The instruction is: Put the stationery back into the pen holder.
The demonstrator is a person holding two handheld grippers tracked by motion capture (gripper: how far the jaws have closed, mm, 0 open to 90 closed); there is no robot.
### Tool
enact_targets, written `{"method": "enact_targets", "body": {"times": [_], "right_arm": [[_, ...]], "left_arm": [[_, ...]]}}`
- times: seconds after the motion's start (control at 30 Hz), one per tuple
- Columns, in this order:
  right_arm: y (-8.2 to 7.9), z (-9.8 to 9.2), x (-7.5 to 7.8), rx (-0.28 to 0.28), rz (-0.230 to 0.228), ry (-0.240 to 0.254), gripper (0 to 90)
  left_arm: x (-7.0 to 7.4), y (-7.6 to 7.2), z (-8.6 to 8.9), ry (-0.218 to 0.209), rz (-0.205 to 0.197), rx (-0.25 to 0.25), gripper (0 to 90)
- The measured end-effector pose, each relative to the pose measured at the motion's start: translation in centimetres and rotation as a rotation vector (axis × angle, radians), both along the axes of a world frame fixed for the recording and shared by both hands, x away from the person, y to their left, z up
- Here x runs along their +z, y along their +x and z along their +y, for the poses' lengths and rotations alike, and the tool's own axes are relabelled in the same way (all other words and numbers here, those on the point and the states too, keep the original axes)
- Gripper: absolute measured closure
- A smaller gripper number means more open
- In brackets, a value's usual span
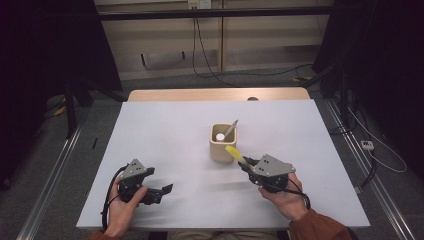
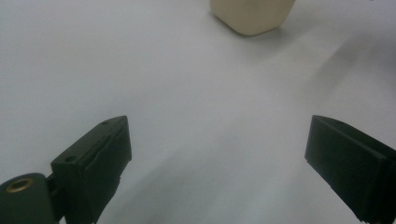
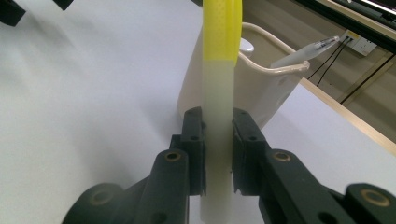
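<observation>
— Where was the yellow-tipped pen [image 3: 218, 84]?

— Clamped in the right tool [image 1: 248, 165], just beside the beige cup [image 1: 222, 145] on the worktop [image 1: 170, 130]. The left tool [image 1: 162, 190] gaped empty. I'd have lifted the tip over the rim before releasing.

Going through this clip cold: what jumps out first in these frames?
The yellow-capped pen stands out, clamped in the right gripper and angled toward the cream holder cup at the middle of the white table. The cup already holds a grey pen and a white-topped item. The left gripper hangs open near the table's front left, holding nothing.
</observation>
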State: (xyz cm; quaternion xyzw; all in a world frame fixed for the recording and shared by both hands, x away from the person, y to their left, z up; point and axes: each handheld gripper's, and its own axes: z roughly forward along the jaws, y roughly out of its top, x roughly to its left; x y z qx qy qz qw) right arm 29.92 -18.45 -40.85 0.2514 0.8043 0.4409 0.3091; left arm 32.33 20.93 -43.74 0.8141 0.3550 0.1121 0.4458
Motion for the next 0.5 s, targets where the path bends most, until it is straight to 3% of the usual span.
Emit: {"method": "enact_targets", "body": {"times": [0.07, 0.1, 0.23, 0.33, 0.4, 0.5], "right_arm": [[0.1, -0.1, 0.2, -0.002, 0.004, 0.016, 77.5], [0.1, -0.2, 0.4, -0.008, 0.001, 0.023, 77.6], [0.3, -0.5, 0.9, -0.033, -0.023, 0.029, 77.6], [0.3, -0.8, 1.4, -0.045, -0.021, 0.061, 77.5], [0.5, -1.0, 1.7, -0.048, -0.017, 0.085, 77.6], [0.9, -1.2, 2.1, -0.052, -0.013, 0.123, 77.5]], "left_arm": [[-0.1, -0.2, 0.0, 0.020, -0.023, -0.008, 7.0], [-0.2, -0.3, 0.0, 0.004, -0.013, -0.006, 6.7], [-0.2, -0.7, 0.0, 0.015, -0.019, -0.019, 6.6], [0.0, -0.8, 0.0, 0.017, -0.038, -0.013, 6.5], [0.0, -0.8, 0.0, -0.009, -0.032, -0.018, 6.5], [0.1, -0.8, 0.0, 0.018, -0.042, -0.021, 6.5]]}}
